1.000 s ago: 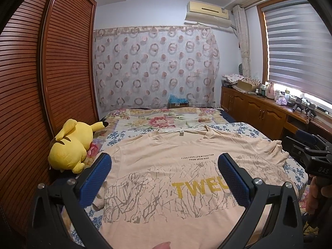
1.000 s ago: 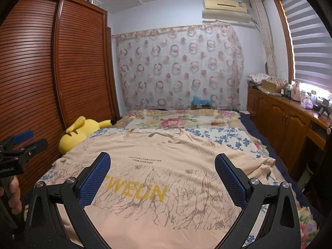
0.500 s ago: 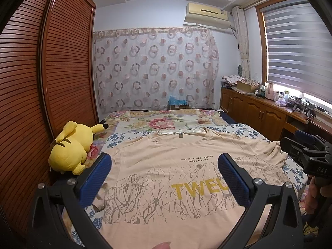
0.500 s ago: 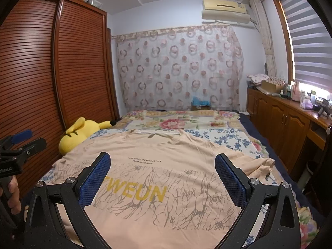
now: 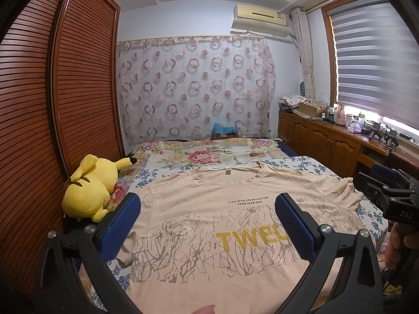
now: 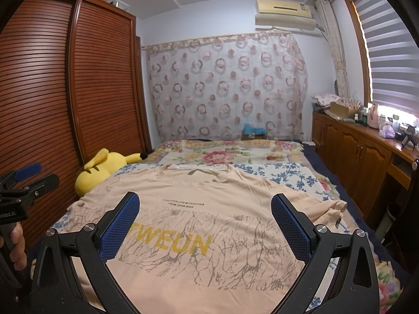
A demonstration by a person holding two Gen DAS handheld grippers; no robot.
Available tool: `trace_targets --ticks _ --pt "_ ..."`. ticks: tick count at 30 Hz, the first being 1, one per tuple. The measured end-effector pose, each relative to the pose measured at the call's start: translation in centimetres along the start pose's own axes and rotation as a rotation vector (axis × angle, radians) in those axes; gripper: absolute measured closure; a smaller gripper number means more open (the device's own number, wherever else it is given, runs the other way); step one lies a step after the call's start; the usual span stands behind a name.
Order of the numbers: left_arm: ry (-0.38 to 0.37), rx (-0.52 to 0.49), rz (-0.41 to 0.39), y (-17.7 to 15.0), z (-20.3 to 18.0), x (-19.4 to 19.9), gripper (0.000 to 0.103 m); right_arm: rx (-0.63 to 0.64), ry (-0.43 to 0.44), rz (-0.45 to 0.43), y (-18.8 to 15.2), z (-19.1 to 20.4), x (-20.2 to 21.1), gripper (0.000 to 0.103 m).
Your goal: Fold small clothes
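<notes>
A louvred dark-wood wardrobe [image 5: 78, 99] is seen filling the left wall, its slatted sliding doors curving in the fisheye view. A yellow plush toy [image 5: 89, 188] is slumped against it at the left edge of the bed [image 5: 209, 154], which is covered by a floral quilt of pink roses and small blue sprigs.

A beige T-shirt [image 5: 209, 225] is spread flat, front up, across the near half of the bed, collar toward the far wall; it is printed with grey crackle lines, a small block of dark text and large yellow capitals. Its right sleeve is bunched near the bed's right edge [image 6: 332, 209].

The left gripper [image 5: 207, 219] is held just above the shirt, its fingers [image 5: 123, 225] spread wide and gripping nothing; their blue pads are dimpled rubber set on black frames. The right gripper [image 6: 204, 219] is likewise poised over the print, wide apart and empty. Each tool is glimpsed at the margin of the other's view, held by a hand [image 6: 13, 246].

Behind the bed, a sheer curtain [image 5: 193, 89] patterned with pink rings and dots is hung across the far wall, with an air conditioner [image 5: 262, 18] mounted above. Along the right wall, a wooden cabinet desk [image 5: 327, 141] is cluttered with bottles, boxes and folded fabric beneath a striped window blind [image 5: 377, 60].
</notes>
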State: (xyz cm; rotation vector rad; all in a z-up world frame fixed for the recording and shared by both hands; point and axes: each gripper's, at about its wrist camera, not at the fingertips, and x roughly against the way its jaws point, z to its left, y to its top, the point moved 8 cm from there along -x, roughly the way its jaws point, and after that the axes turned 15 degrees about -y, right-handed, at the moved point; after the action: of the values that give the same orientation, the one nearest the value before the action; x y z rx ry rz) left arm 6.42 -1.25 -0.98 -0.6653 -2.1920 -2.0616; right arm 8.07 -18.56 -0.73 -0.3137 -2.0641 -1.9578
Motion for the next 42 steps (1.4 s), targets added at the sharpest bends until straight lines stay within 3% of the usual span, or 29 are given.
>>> trace_targets --ticks 13,18,34,42 --pt "0.002 -0.002 0.0 -0.1 -0.1 0.0 0.0 -0.001 0.002 -0.001 0.2 0.0 0.2 0.001" --pt "0.007 -0.006 0.035 -0.8 0.8 -0.5 0.0 -0.011 0.027 0.009 0.5 1.0 0.4 0.001" --pt "0.092 0.043 0.153 -6.0 8.7 -1.9 0.0 0.021 0.092 0.005 -2.1 4.8 -3.1 0.001" --pt "0.075 0.131 0.19 -7.2 14.0 -1.8 0.0 0.091 0.197 0.102 -4.5 7.7 -5.7 0.001"
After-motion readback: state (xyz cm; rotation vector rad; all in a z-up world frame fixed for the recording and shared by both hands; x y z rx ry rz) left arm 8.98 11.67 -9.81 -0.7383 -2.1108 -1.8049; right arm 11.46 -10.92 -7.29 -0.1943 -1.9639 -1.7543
